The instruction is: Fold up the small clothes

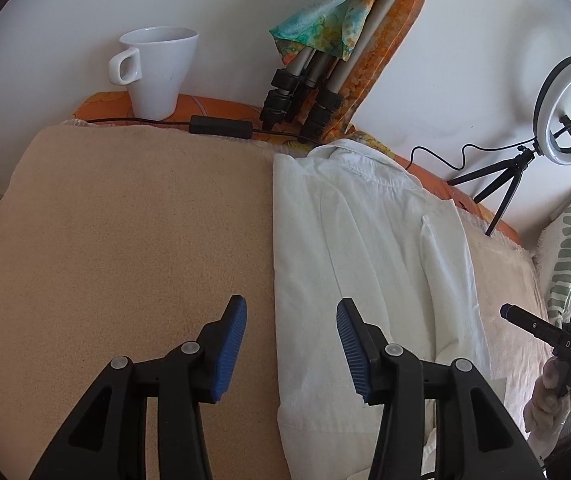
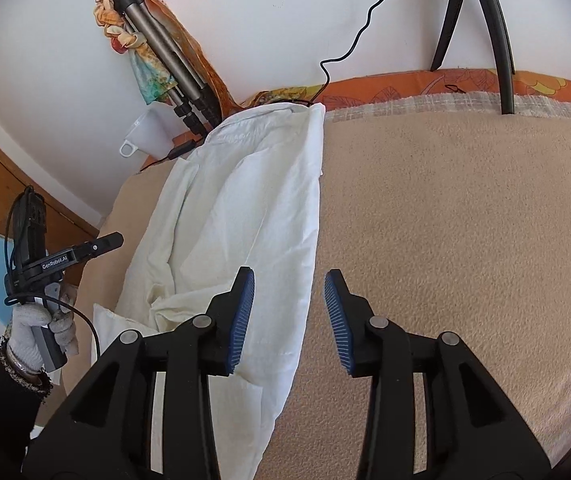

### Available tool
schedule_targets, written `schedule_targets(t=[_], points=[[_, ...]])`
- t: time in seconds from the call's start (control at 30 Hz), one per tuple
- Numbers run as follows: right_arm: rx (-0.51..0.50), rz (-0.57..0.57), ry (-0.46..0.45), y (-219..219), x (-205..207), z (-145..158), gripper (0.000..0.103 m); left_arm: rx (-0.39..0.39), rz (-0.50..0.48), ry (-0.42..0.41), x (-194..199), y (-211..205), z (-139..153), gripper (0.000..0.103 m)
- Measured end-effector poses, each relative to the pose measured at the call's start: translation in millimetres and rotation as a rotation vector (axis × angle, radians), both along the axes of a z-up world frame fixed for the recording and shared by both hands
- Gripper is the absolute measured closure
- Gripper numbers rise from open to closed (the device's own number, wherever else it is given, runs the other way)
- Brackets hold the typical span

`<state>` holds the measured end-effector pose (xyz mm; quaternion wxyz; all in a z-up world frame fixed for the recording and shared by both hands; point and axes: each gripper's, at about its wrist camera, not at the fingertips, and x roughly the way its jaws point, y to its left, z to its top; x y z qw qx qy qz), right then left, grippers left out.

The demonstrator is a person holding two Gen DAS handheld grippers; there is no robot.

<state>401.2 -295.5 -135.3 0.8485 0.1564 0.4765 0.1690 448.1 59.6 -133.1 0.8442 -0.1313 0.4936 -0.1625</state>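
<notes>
White cotton is stretching out here: the folded white shirt (image 1: 369, 264) is lying lengthwise on the beige blanket (image 1: 125, 240), collar end pointing toward the white mug (image 1: 157, 72) by the wall. Left tongs (image 1: 291, 344) are hovering over the shirt's near left edge, blue pads apart, gripping nothing. Right tongs (image 2: 289, 316) are hanging over the shirt's right edge, also apart and empty.

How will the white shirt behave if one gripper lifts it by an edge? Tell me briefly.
The white shirt probably flops and unfolds: its thin cloth already creases. Likely light. It may drag on the fuzzy beige blanket.
</notes>
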Motion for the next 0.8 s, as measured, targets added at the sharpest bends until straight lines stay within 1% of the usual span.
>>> schedule_targets(t=[0.2, 0.33, 0.37, 0.4, 0.43, 0.53, 0.6, 0.63, 0.7, 0.73, 0.8], points=[[0.079, -0.001, 0.046, 0, 54, -22, 0.064, -0.015, -0.002, 0.011, 22, -8, -12, 0.055], [0.136, -0.002, 0.069, 1, 74, -39, 0.064, 0.003, -0.023, 0.008, 28, -16, -18, 0.055], [0.139, 0.001, 0.073, 2, 77, -42, 0.069, 0.009, -0.031, 0.007, 30, -18, -19, 0.055], [0.146, 0.005, 0.075, 3, 79, -44, 0.090, 0.016, -0.038, 0.005, 30, -20, -20, 0.056], [0.150, 0.012, 0.084, 4, 81, -46, 0.097, 0.026, -0.042, 0.001, 32, -22, -20, 0.056], [0.131, 0.019, 0.078, 3, 83, -46, 0.100, 0.049, -0.045, -0.019, 34, -25, -21, 0.056], [0.115, -0.011, 0.090, -5, 84, -49, 0.102, 0.048, -0.043, -0.019, 36, -25, -24, 0.056], [0.130, -0.029, 0.107, -13, 86, -53, 0.102, 0.044, -0.040, -0.017, 38, -24, -25, 0.055], [0.208, -0.046, 0.120, -24, 85, -60, 0.103, 0.043, -0.040, -0.025, 41, -23, -26, 0.055], [0.191, -0.039, 0.108, -22, 84, -59, 0.103, 0.044, -0.041, -0.029, 42, -24, -25, 0.055], [0.120, -0.029, 0.083, -13, 83, -51, 0.101, 0.048, -0.046, -0.033, 47, -25, -24, 0.055]])
